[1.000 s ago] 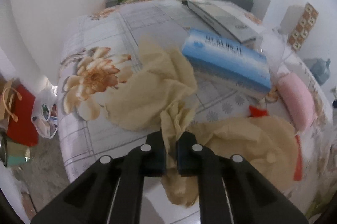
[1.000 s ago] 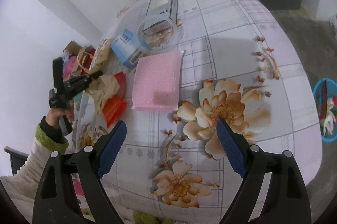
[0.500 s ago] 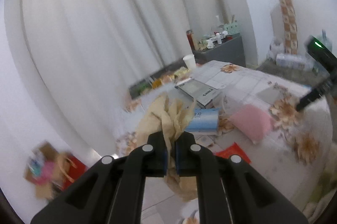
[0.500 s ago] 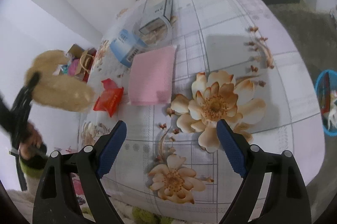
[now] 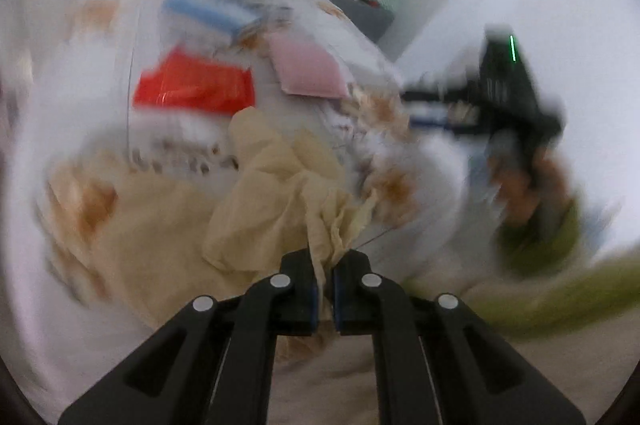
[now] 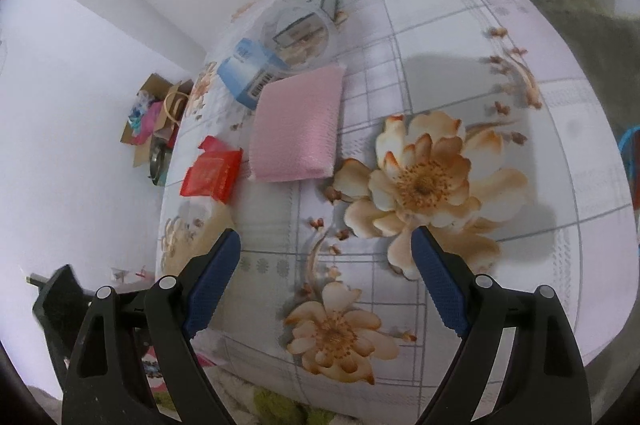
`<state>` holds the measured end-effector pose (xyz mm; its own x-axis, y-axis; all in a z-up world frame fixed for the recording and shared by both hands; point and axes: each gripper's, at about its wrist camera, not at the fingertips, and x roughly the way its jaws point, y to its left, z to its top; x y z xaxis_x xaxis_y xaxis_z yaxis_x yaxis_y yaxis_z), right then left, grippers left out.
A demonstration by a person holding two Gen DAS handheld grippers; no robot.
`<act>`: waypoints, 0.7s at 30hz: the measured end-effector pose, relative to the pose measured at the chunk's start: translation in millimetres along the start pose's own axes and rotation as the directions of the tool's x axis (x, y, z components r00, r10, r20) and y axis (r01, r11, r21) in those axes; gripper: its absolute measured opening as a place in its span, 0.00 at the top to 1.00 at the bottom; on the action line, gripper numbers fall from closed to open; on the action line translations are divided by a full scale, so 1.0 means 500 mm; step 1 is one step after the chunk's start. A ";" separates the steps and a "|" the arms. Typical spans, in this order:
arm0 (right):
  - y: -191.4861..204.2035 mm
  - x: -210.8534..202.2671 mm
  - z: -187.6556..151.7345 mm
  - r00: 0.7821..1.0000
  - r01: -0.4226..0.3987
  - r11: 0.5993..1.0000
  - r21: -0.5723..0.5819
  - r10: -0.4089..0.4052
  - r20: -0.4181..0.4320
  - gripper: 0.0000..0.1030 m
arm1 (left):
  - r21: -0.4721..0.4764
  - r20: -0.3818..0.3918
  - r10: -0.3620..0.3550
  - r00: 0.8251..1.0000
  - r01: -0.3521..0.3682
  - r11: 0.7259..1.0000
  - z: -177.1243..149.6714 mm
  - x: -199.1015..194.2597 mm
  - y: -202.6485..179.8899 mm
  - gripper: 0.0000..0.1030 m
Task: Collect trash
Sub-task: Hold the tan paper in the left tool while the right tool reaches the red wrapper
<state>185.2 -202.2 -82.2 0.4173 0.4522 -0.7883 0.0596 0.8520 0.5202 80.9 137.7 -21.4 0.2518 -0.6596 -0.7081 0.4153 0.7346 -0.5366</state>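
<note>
The round desk under a flower-printed cloth [image 6: 440, 73] fills the sharp right wrist view, while the left wrist view is smeared and shows the same desk only as blur. Only the left wrist view shows the crumpled beige paper [image 5: 280, 193], pinched at its lower end between the nearly closed jaws of the left gripper [image 5: 326, 289] and hanging in front of the desk's edge, hiding part of the cloth. That view also shows the right gripper [image 5: 436, 109] out to the right, held in a hand [image 5: 524, 185] with a green cuff. In the right wrist view the right gripper [image 6: 326, 281] stands with its blue-padded jaws wide apart and nothing between them, above the printed flowers near the desk's edge. Farther back lie a flat pink foam pad [image 6: 298, 129], a blue and white carton [image 6: 248, 73] touching its far corner, a clear round plastic lid [image 6: 298, 29], and a red foil wrapper [image 6: 212, 173] just left of the pad.
</note>
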 end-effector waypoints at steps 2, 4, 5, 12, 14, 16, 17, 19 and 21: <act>-0.010 0.000 -0.002 1.000 -0.006 1.000 0.016 0.006 0.001 0.19 | -0.147 0.044 -0.028 0.999 0.034 0.989 0.005 -0.011 0.053 0.95; -0.010 -0.001 -0.003 1.000 -0.012 1.000 0.019 0.011 0.002 0.19 | -0.249 0.071 -0.021 0.997 0.038 0.968 0.003 -0.024 0.101 0.95; -0.010 -0.002 -0.004 1.000 -0.012 1.000 0.018 0.012 0.002 0.19 | -0.294 0.071 -0.003 0.997 0.023 0.956 0.001 -0.028 0.120 0.95; -0.002 0.005 -0.004 1.000 -0.019 1.000 0.013 0.019 -0.006 0.19 | -0.223 -0.043 0.277 0.960 -0.279 0.934 -0.009 -0.017 0.117 0.73; 0.006 0.009 -0.004 1.000 -0.019 1.000 0.001 0.019 -0.013 0.19 | -0.177 -0.021 0.327 0.945 -0.325 0.929 -0.006 -0.022 0.103 0.57; 0.011 0.012 -0.004 1.000 -0.016 1.000 -0.008 0.016 -0.018 0.19 | -0.132 0.007 0.366 0.931 -0.362 0.923 -0.010 -0.033 0.088 0.47; 0.013 0.013 -0.003 1.000 -0.014 1.000 -0.012 0.014 -0.019 0.19 | -0.108 0.013 0.387 0.922 -0.383 0.917 -0.015 -0.033 0.079 0.46; 0.020 0.013 -0.004 1.000 -0.010 1.000 -0.029 0.009 -0.020 0.19 | -0.048 0.006 0.438 0.899 -0.438 0.898 -0.012 -0.031 0.070 0.44; 0.028 0.010 -0.005 1.000 -0.008 0.999 -0.054 0.007 -0.014 0.19 | 0.014 0.020 0.476 0.879 -0.477 0.879 -0.009 -0.040 0.050 0.43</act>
<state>185.9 -187.4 -79.7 0.4053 0.4618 -0.7889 0.0073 0.8613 0.5080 82.2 170.1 -22.5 0.4367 -0.2333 -0.8688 0.2569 0.9579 -0.1281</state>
